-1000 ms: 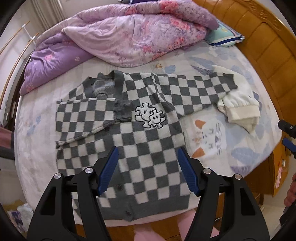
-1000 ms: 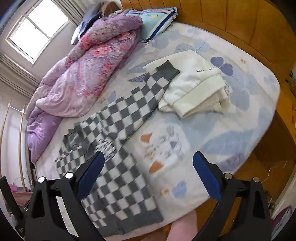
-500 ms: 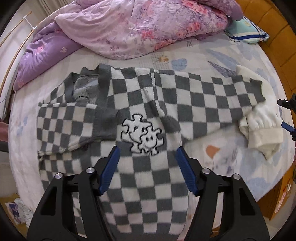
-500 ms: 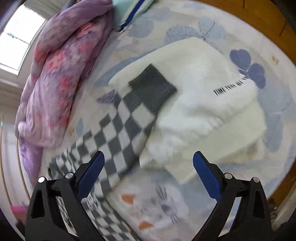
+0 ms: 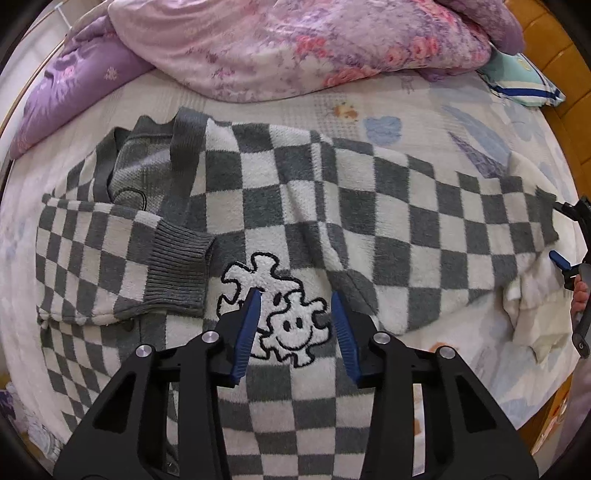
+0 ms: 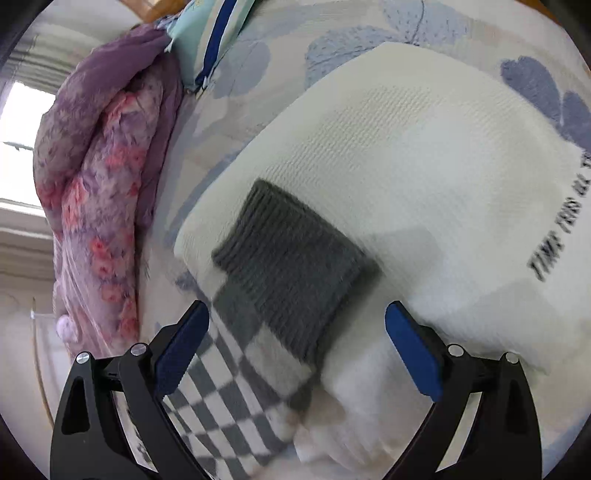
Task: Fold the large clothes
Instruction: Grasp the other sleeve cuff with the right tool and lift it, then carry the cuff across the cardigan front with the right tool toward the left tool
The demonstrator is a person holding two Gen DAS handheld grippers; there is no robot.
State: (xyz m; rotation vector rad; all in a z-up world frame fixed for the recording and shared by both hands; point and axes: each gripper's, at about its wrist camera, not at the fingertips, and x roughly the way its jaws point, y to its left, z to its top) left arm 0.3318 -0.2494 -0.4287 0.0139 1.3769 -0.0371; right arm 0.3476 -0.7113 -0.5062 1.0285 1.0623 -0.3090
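A grey and white checkered cardigan [image 5: 295, 206] lies flat on the bed. Its left sleeve is folded across the body, grey cuff [image 5: 177, 269] near the white puzzle-piece patch [image 5: 280, 325]. Its right sleeve stretches out to the right, and its grey cuff [image 6: 295, 266] rests on a folded white garment [image 6: 424, 166]. My left gripper [image 5: 295, 328] is open, low over the patch. My right gripper [image 6: 295, 350] is open, with the sleeve cuff between its fingers, not clamped. It also shows at the right edge of the left wrist view [image 5: 569, 243].
A pink and purple floral quilt [image 5: 295, 44] is heaped along the far side of the bed. A blue-striped pillow [image 5: 524, 81] lies at the far right by the wooden headboard [image 5: 546, 14]. The bed sheet [image 5: 406, 107] has a pale print.
Both grippers moved forward and down toward the cardigan. The left now hovers over the patch. The right closed in on the outstretched sleeve's cuff, which now sits between its open fingers.
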